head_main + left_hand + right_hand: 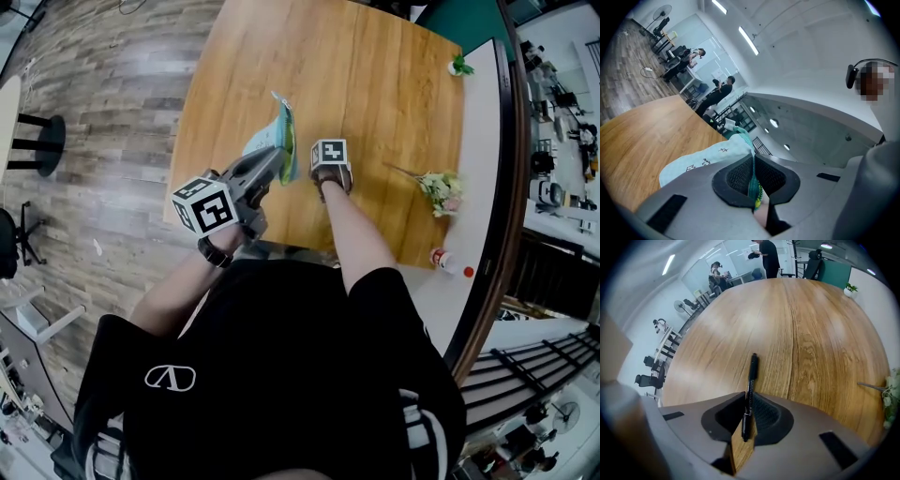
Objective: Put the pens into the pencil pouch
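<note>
A light blue pencil pouch (272,141) with small prints hangs over the wooden table (375,84), held up by one edge. My left gripper (753,180) is shut on that edge, and the pouch (708,161) sags away to its left. A black pen (750,385) lies on the wood, pointing away from me. My right gripper (747,417) points steeply down over the pen, with the pen's near end between its jaws. The pen rests against the right pad (766,416), and bare wood shows between it and the left pad. In the head view the pen is hidden under the right gripper's marker cube (330,155).
A sprig of pale flowers (439,190) lies to the right of the right gripper. A small potted plant (458,66) stands at the far right corner, and a red-capped item (445,260) lies on the white surface near the person. The table's near edge runs just beneath both hands.
</note>
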`<action>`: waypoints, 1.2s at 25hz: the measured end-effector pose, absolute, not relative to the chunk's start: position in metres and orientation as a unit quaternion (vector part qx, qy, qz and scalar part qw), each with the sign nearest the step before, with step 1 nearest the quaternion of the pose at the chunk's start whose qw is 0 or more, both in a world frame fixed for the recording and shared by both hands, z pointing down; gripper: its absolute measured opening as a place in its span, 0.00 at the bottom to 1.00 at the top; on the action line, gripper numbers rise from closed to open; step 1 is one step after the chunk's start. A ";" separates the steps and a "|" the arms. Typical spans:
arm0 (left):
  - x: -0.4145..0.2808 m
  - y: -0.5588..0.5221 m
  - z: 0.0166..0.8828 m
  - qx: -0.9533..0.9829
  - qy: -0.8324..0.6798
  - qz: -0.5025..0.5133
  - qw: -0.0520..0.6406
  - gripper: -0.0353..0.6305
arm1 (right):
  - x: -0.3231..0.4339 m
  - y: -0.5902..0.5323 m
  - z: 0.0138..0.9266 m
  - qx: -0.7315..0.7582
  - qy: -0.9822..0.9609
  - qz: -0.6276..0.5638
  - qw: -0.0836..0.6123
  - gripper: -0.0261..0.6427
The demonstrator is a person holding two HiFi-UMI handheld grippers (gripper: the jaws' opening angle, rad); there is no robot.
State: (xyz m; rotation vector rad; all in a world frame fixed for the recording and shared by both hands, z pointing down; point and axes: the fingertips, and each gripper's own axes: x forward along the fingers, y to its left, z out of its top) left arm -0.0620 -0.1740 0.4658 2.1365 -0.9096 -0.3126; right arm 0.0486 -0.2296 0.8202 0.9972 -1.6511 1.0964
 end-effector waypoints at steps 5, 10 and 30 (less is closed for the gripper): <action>-0.061 -0.176 0.467 0.839 -0.360 -0.125 0.389 0.08 | 0.051 -0.232 0.817 0.397 -0.676 0.431 0.447 0.10; -0.059 -0.178 0.466 0.841 -0.352 -0.125 0.391 0.08 | 0.055 -0.253 0.781 0.421 -0.705 0.415 0.392 0.10; -0.008 -0.200 0.450 0.868 -0.292 -0.118 0.384 0.08 | 0.121 -0.279 0.417 0.555 -0.826 0.094 0.034 0.10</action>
